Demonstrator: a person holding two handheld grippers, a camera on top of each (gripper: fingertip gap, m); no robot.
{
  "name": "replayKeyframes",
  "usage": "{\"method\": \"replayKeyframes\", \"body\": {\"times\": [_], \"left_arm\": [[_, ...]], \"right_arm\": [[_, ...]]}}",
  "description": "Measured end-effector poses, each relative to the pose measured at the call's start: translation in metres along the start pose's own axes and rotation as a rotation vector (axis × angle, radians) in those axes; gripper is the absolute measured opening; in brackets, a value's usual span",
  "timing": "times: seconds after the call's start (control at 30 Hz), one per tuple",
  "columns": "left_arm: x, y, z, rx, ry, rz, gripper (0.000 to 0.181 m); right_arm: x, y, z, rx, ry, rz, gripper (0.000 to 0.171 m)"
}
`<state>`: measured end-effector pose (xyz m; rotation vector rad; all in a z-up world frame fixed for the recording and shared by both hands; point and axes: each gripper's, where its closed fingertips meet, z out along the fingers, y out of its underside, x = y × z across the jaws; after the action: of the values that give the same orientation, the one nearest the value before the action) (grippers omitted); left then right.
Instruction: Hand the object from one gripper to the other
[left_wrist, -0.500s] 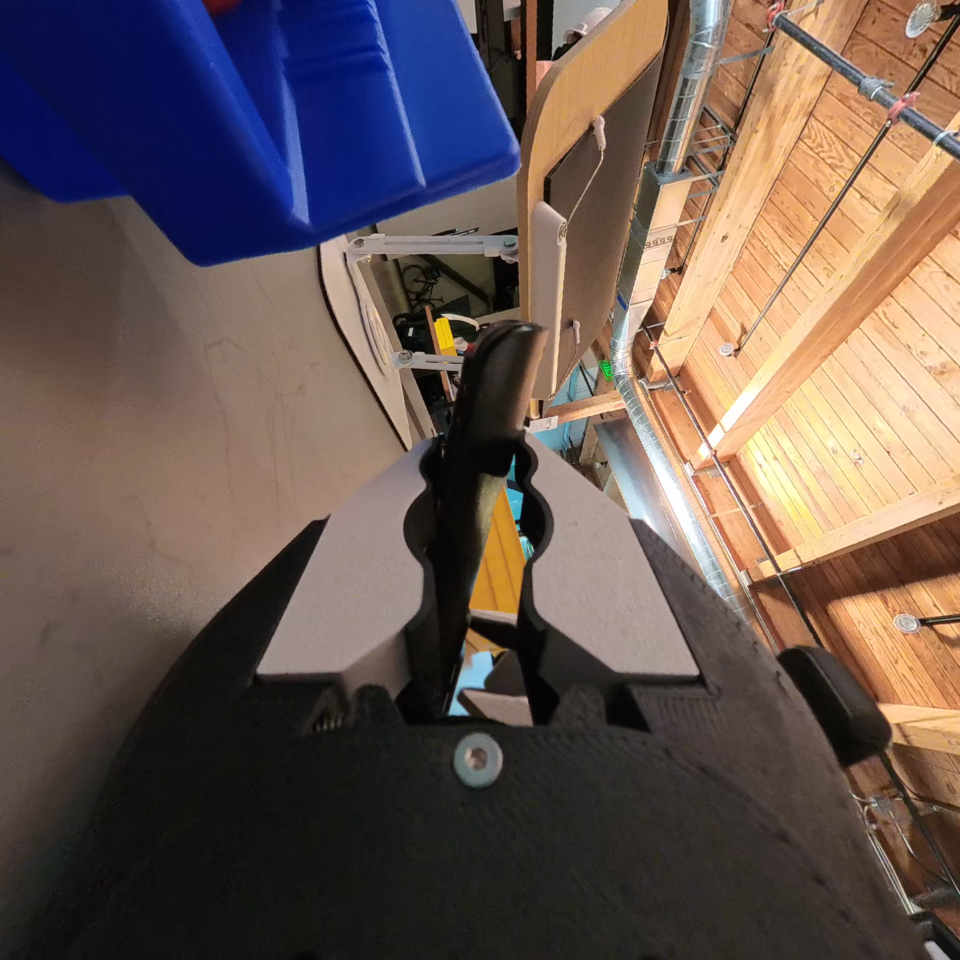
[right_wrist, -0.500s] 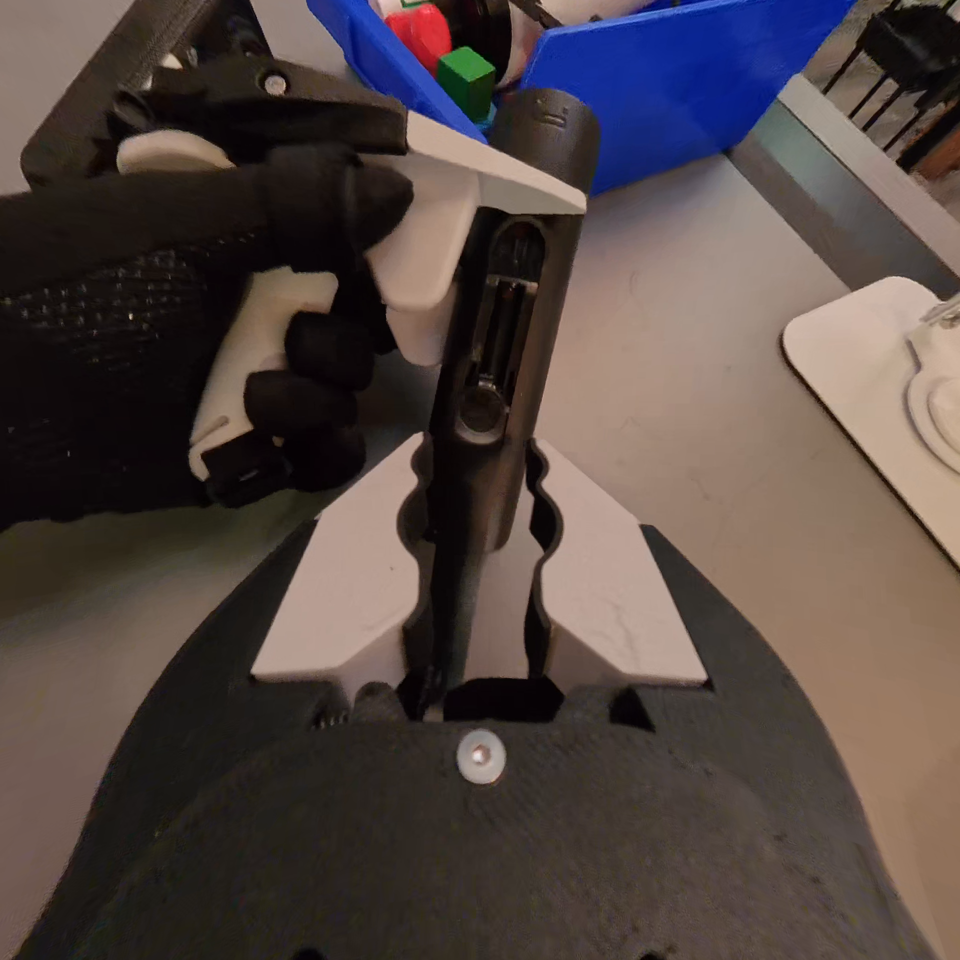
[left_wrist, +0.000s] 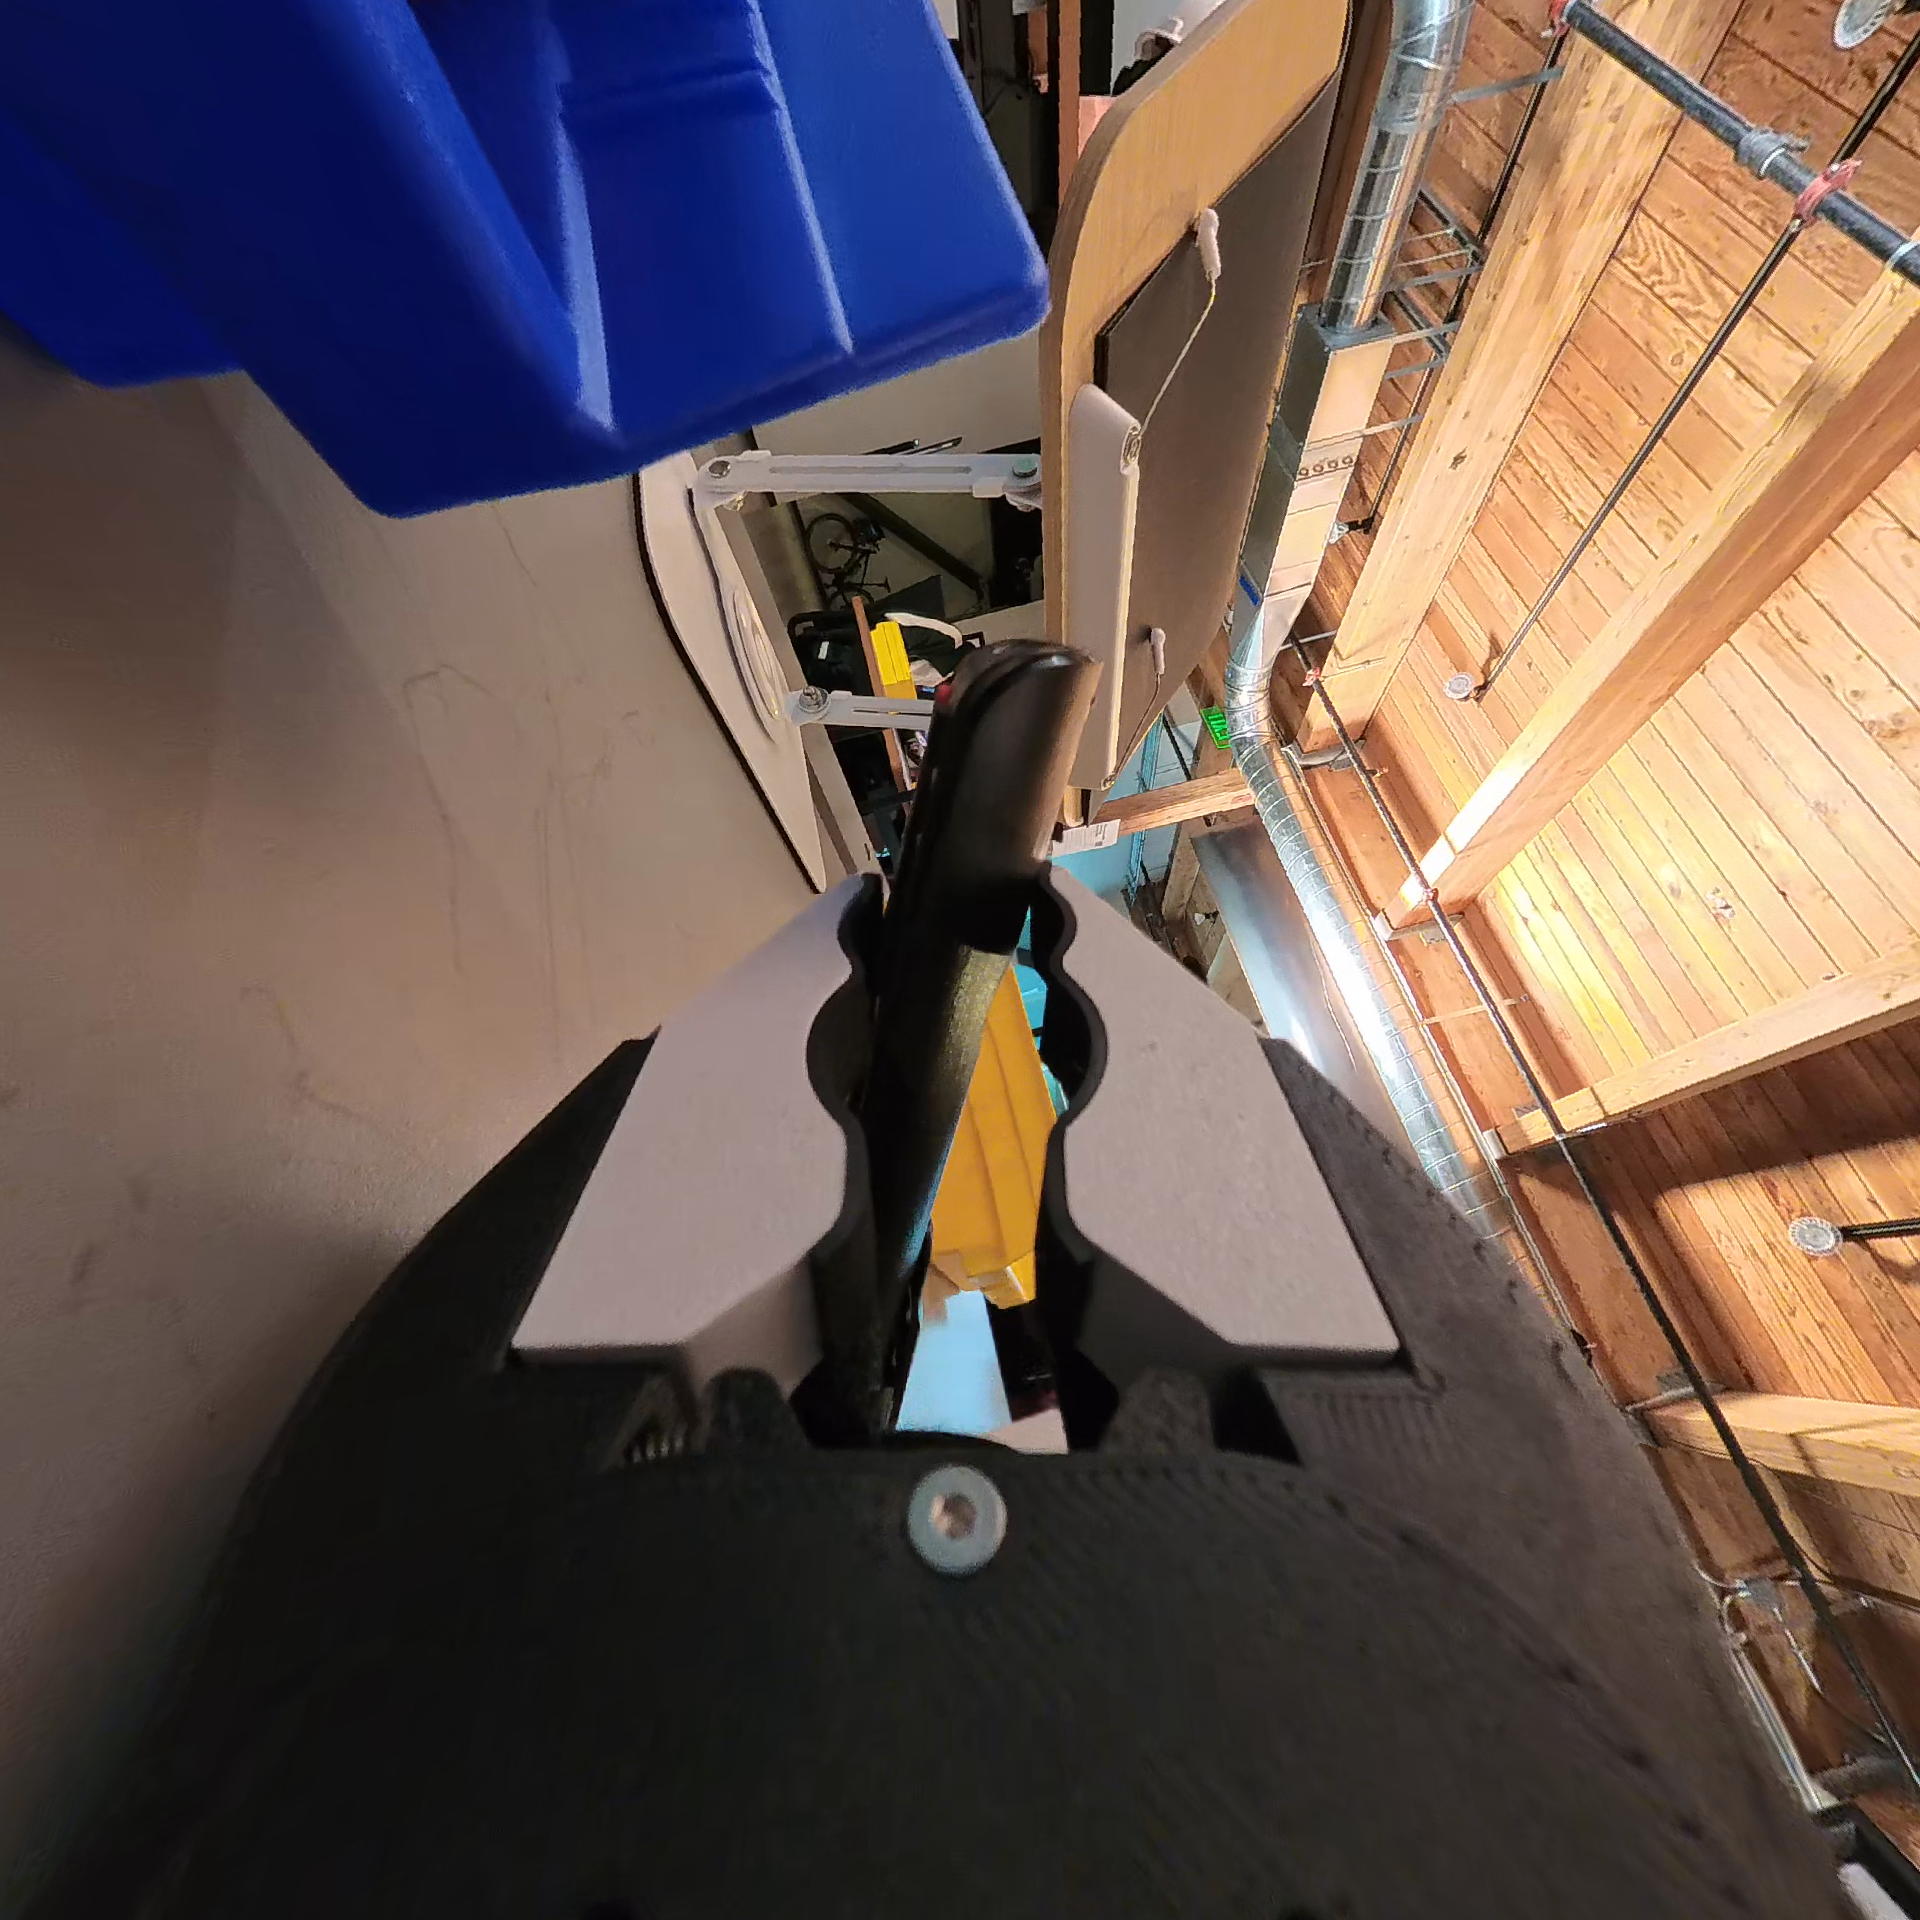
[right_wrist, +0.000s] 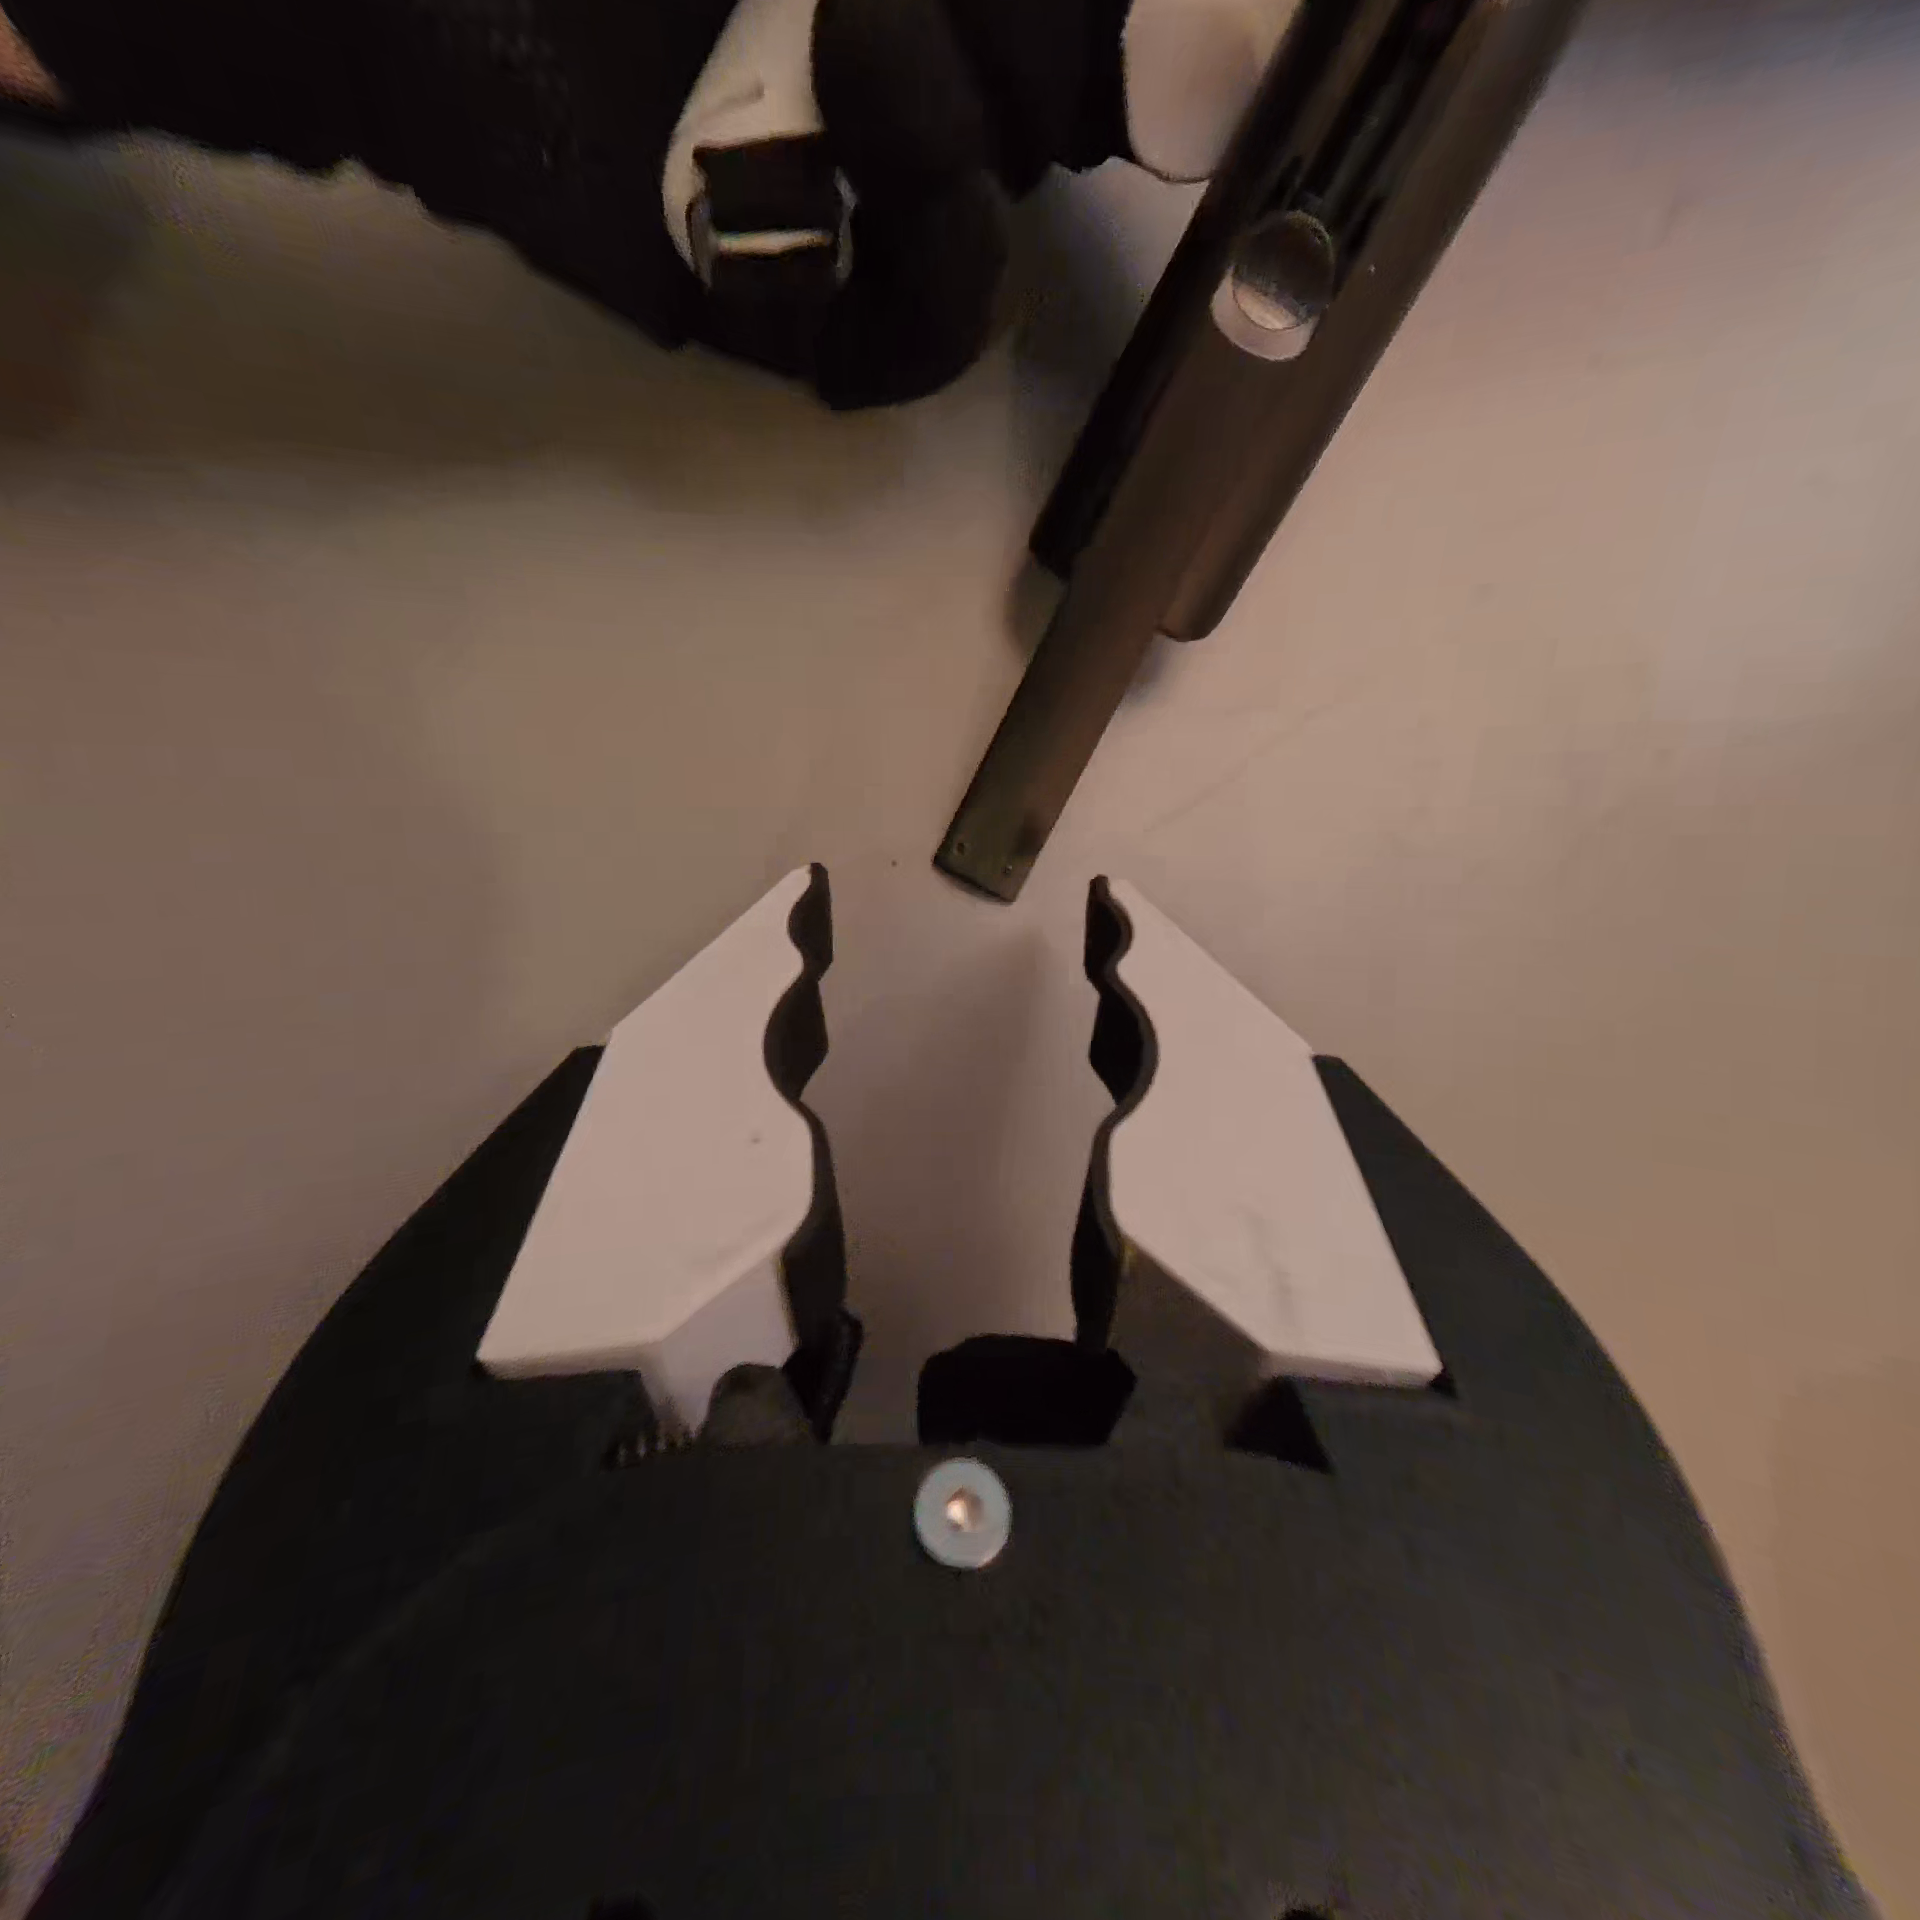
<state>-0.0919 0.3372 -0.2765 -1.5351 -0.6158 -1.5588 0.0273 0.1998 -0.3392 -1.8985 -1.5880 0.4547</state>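
A long black tool (left_wrist: 966, 935), like a slim black handle with a narrow flat end, sits between the white fingers of my left gripper (left_wrist: 956, 904), which is shut on it. In the right wrist view the same tool (right_wrist: 1174, 447) hangs slanted over the table, its narrow tip just beyond my right gripper (right_wrist: 956, 883). The right gripper is open and empty, apart from the tool. A black-gloved hand (right_wrist: 582, 156) holding the left gripper shows at the top of that view.
A blue bin (left_wrist: 499, 229) stands on the beige table (left_wrist: 260, 883) at the upper left of the left wrist view. A white stand base (left_wrist: 748, 655) with a wooden board (left_wrist: 1174, 343) on arms stands beyond. Wooden ceiling beams fill the right. About 20 cm separates my left fingertips from my right.
My right gripper has opened, let go of the tool and drawn back from it. The left gripper still holds the tool, its view barely changed.
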Motion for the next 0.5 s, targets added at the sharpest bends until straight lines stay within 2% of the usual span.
{"method": "replayKeyframes", "body": {"times": [0.17, 0.33, 0.5], "left_arm": [[0.0, 0.001, 0.0, -0.002, -0.001, 0.003, 0.026], [0.0, 0.002, 0.0, -0.002, -0.005, 0.006, 0.026], [0.0, 0.002, 0.0, -0.002, -0.005, 0.007, 0.026]], "right_arm": [[0.011, 0.003, 0.012, -0.057, 0.06, -0.172, 0.031], [0.015, -0.003, 0.021, -0.023, 0.021, -0.167, 0.02], [0.022, -0.01, 0.028, 0.0, 0.059, -0.118, 0.018]]}}
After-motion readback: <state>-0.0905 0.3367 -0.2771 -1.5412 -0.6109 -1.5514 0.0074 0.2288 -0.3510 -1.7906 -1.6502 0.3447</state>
